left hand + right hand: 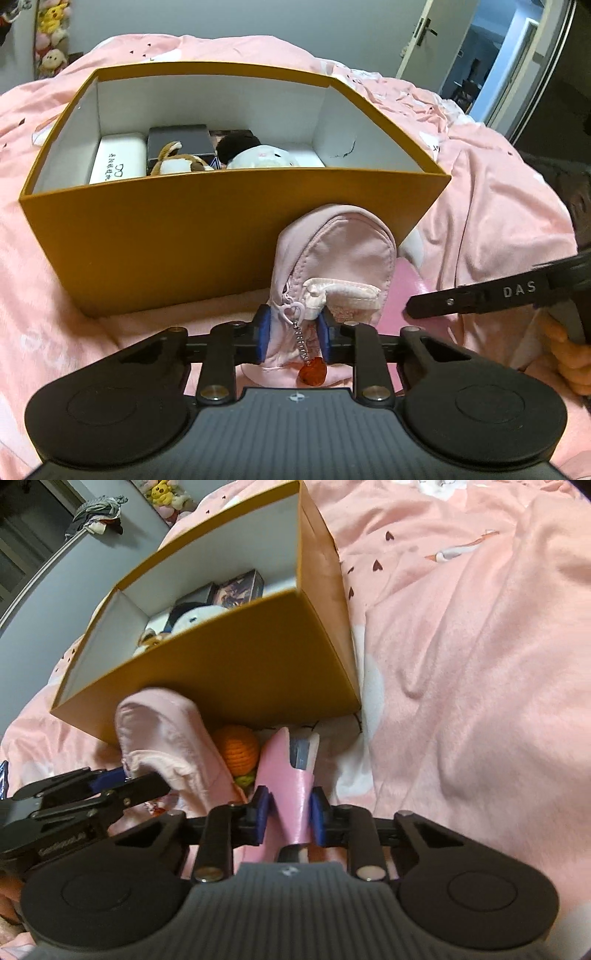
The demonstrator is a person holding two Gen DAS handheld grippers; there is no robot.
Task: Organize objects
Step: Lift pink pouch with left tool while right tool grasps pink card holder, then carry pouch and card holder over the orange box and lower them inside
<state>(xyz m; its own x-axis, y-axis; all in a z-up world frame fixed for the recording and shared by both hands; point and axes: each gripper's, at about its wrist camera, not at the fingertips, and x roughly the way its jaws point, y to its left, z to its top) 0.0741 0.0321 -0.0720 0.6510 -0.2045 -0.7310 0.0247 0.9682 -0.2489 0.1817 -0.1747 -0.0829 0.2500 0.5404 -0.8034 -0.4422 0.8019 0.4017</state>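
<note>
1. Pink mini backpack (334,258) stands on the bed, just in front of the near wall of the orange box (155,236), and the left tongs (293,332) are closed on its lower part, with the blue pads pressing from both sides
2. Right tongs (286,808) are closed on a flat pink case (286,775), which lies just beside the backpack, also near the box wall
3. For the step in hand, I judge that each item should be lifted straight up, above the rim of the box, before it moves forward; the wall is tall and the items are very near to it
4. The backpack is soft, so the grip on its bottom may let the top part fold; a slow lift seems better, and the chain with the red charm (312,371) should hang free of the tongs
5. Inside the box there are already a white case (118,157), a dark box (181,142), a brown plush (177,162) and a white plush (262,157); the free floor appears mostly at the right end
6. An orange crochet ball (236,747) lies between the backpack and the pink case, touching the box wall or nearly; it can roll when the neighbours leave
7. The two tongs are close together, so moving them one after the other would avoid a collision on the pink blanket (461,664)
</note>
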